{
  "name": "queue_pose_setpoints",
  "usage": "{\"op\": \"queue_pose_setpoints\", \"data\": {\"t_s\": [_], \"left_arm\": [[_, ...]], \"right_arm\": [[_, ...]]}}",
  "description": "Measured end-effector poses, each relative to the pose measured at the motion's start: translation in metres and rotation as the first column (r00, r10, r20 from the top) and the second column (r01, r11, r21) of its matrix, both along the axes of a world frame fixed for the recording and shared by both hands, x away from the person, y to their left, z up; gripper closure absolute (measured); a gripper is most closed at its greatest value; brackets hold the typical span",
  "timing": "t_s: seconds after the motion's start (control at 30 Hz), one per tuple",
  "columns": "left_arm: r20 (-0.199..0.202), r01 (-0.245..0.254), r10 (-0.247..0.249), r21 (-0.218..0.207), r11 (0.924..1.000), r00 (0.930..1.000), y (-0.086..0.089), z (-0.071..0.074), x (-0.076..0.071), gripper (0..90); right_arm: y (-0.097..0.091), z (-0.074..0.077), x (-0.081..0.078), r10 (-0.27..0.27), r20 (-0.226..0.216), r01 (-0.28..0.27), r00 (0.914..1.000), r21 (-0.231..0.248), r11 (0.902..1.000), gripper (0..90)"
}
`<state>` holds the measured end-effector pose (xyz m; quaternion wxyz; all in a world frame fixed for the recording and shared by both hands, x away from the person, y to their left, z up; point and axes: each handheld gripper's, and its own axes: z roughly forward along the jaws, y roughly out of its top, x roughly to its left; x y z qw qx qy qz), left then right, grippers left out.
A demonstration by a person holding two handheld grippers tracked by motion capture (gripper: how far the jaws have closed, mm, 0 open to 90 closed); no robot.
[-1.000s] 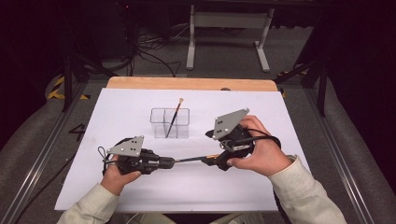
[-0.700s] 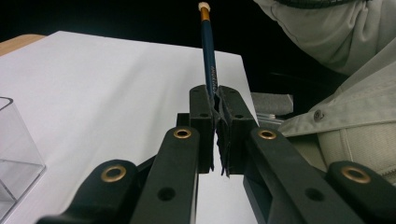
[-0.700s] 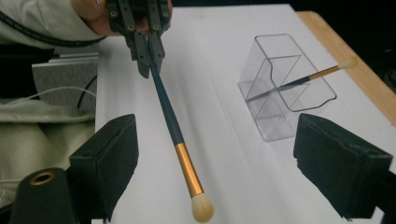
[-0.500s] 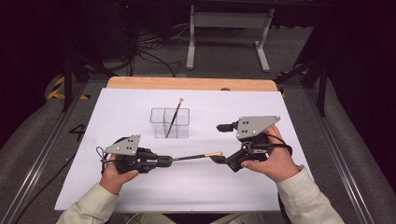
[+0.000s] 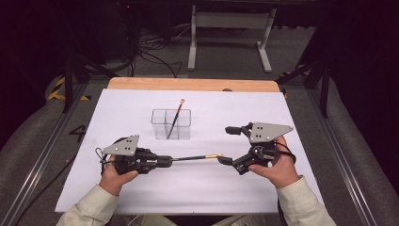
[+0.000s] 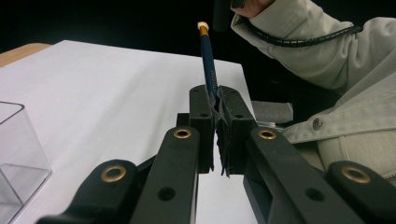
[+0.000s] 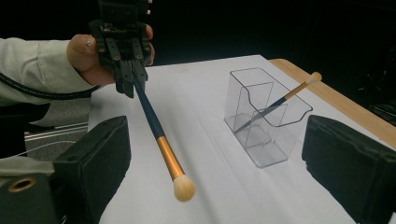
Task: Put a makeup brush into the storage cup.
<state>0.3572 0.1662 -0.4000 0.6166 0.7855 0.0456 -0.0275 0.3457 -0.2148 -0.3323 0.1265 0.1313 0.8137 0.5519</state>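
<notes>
The left gripper (image 5: 167, 161) is clamped tight on the dark handle of a makeup brush (image 5: 195, 157). The brush sticks out level from it, just above the white surface (image 5: 291, 122), and points toward the right gripper (image 5: 226, 145). In the right gripper view the brush (image 7: 159, 135) has a blue handle, a gold band and a soft pale tip, and that tip hangs between the two black jaws without touching them. The right gripper's jaws have just been opening and now stand wide apart, with nothing pressed between them. In the left gripper view the handle (image 6: 208, 70) rises from between the closed jaws.

A clear box (image 5: 171, 124) with little walls inside stands on the surface behind the two grippers, well apart from them. A second brush (image 5: 176, 117) leans in it, tip up. It looks like it sits in the middle part of the box, but that is hard to tell
</notes>
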Motion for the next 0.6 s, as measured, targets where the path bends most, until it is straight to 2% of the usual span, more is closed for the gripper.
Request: {"op": "queue_pose_setpoints", "data": {"t_s": [0.23,0.33,0.6], "left_arm": [[-0.002,-0.008,0.008,-0.020,0.9998,1.0000,0.001,0.002,0.000,85.3],[-0.001,-0.006,0.006,-0.029,0.9996,1.0000,0.002,0.003,0.000,85.3],[0.008,-0.007,0.007,-0.041,0.9991,0.9999,0.003,0.005,0.000,85.3]], "right_arm": [[-0.002,-0.012,0.000,-0.005,-0.001,0.005,1.0000,0.043,0.9990,8.4],[-0.002,-0.017,0.000,0.004,-0.008,-0.003,1.0000,0.077,0.9971,9.1],[0.003,-0.031,0.001,0.028,-0.011,-0.027,0.9995,0.096,0.9951,13.3]]}}
